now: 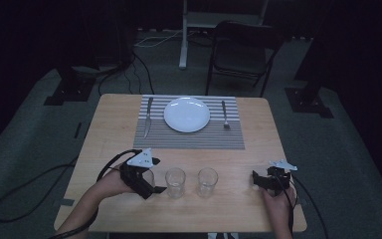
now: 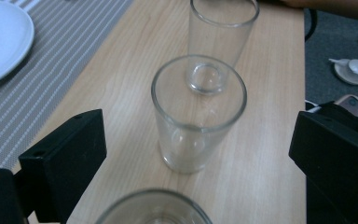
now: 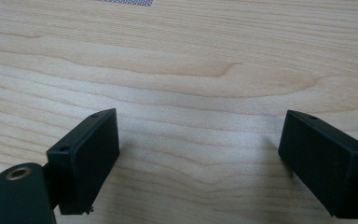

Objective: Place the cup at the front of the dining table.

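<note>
Three clear drinking glasses stand upright in a row near the table's front edge. The left glass [image 1: 147, 177] sits between the jaws of my left gripper [image 1: 151, 180], and its rim [image 2: 154, 205] shows low in the left gripper view. My left gripper [image 2: 198, 128] is open, its pads clear of that glass. Beyond it stand the middle glass [image 2: 198, 112] [image 1: 175, 182] and the far glass [image 2: 221, 28] [image 1: 207, 181]. My right gripper [image 1: 261, 181] [image 3: 198, 126] rests open over bare wood at the front right, nothing between its fingers.
A grey striped placemat [image 1: 189, 137] lies at the table's far side with a white plate [image 1: 187, 114], a knife [image 1: 148, 117] to its left and a fork [image 1: 225, 114] to its right. A folding chair [image 1: 241, 52] stands beyond the table. Cables trail off the front-left corner.
</note>
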The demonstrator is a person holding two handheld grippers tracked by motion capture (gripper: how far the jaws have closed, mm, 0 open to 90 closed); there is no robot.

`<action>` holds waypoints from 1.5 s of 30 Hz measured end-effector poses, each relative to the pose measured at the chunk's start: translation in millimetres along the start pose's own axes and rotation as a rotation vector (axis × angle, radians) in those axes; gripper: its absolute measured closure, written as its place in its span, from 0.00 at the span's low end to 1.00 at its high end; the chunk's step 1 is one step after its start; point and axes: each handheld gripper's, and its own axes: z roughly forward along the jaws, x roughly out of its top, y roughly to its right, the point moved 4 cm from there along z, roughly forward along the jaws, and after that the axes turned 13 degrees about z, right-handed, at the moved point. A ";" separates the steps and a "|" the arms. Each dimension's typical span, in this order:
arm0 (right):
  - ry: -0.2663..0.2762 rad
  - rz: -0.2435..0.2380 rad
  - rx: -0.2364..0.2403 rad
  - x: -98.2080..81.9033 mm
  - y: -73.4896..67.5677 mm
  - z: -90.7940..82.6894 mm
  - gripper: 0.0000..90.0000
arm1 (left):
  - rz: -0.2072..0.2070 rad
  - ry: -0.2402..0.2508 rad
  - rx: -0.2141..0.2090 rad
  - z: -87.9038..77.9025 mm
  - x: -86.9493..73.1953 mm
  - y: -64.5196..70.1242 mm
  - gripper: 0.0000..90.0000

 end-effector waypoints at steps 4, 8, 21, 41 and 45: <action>0.000 0.000 0.000 0.0 0.0 0.0 0.13 | 0.015 -0.004 -0.003 5.2 7.2 -0.6 0.05; 0.000 0.000 0.000 0.0 0.0 0.0 0.13 | 0.030 -0.014 -0.024 13.5 14.9 -0.3 0.05; 0.000 0.000 0.000 0.0 -0.1 0.0 0.14 | 0.052 -0.034 -0.051 32.7 33.5 -1.8 0.05; 0.000 0.001 0.000 -0.2 -0.2 -0.2 0.14 | 0.122 -0.090 -0.100 73.5 69.1 2.9 0.05; 0.000 0.001 0.000 -0.2 -0.2 -0.2 0.14 | 0.131 -0.105 -0.109 81.4 74.9 3.4 0.05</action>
